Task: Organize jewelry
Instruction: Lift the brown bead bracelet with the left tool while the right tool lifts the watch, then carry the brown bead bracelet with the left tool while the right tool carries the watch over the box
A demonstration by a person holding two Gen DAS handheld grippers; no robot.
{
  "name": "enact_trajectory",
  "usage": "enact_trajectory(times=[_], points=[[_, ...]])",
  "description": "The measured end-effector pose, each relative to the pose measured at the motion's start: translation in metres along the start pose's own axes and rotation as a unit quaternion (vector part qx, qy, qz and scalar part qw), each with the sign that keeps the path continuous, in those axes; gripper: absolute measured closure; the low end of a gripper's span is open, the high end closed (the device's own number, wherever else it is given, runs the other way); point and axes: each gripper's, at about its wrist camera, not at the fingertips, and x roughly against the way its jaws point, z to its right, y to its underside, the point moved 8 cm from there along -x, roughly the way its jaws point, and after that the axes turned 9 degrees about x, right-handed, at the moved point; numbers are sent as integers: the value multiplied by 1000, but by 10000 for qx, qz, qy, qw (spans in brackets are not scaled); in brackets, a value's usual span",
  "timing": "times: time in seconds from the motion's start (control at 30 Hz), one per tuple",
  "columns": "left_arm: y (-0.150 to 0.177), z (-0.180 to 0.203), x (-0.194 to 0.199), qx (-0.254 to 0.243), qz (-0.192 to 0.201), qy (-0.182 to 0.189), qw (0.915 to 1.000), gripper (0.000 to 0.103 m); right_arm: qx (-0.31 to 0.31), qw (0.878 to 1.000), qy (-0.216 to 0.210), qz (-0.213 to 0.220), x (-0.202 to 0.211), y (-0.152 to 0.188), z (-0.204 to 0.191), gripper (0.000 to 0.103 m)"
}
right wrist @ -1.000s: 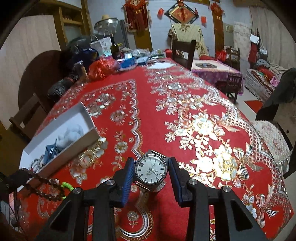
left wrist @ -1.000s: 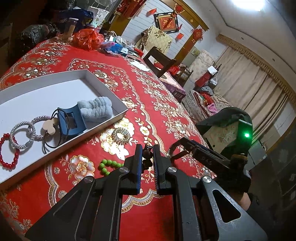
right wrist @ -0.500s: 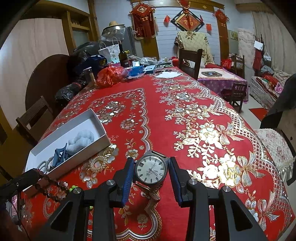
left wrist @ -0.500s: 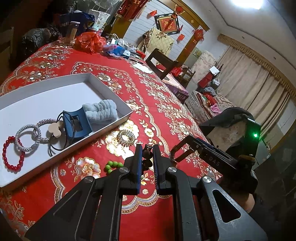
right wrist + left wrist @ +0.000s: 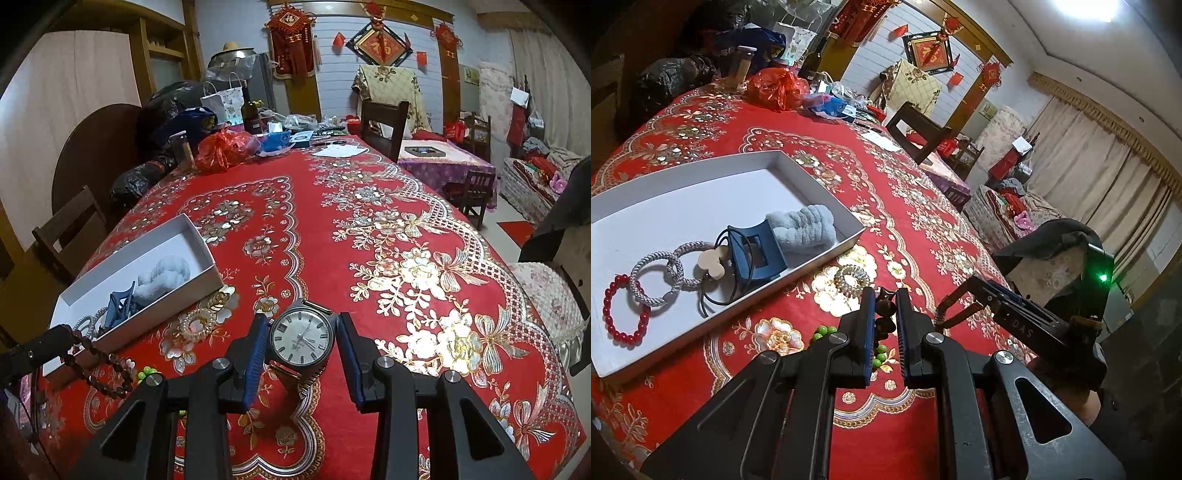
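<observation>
My left gripper (image 5: 885, 295) is shut on a dark brown bead bracelet (image 5: 884, 308), held above the red tablecloth; the beads hang from it in the right wrist view (image 5: 99, 363). My right gripper (image 5: 302, 328) is shut on a silver wristwatch (image 5: 301, 336), lifted above the cloth. A white box (image 5: 683, 206) at the left holds a red bead bracelet (image 5: 624, 314), grey hair ties (image 5: 661, 273), a blue hair clip (image 5: 753, 251) and a pale blue scrunchie (image 5: 805, 229). A green bead bracelet (image 5: 823, 330) and a spiral hair tie (image 5: 851, 277) lie on the cloth beside the box.
Bags, a bottle and clutter (image 5: 229, 140) crowd the table's far end. A wooden chair (image 5: 384, 122) stands at the far right edge, another chair (image 5: 70, 225) at the left. The table's near edge curves below both grippers.
Both grippers have risen and drawn back a little from the table, still holding the bead bracelet and the watch. Nothing in the box has moved.
</observation>
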Motion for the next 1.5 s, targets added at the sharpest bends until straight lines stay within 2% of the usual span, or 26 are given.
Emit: enact_trajectory(times=[0.37,0.6,0.97,1.37,1.5], points=[[-7,-10,4,74,106,-10,9999,94,141,9998,-53,124,3,-9,-11,67],[-18,-26,7,143,244,-138,9995,94,107,9996,-213,136,-3,-20,-19,67],[-53,-69,15,294,633,-572,9959,94,320,9973,-642,160,-19,-41,-58,67],[-80,-103,30,488,980,-962,9893,94,708,9913,-1001,487,-9,-85,-106,67],[-87,-110,32,400,1051,-1319,9849,94,866,9889,-1078,547,-7,-97,-122,67]])
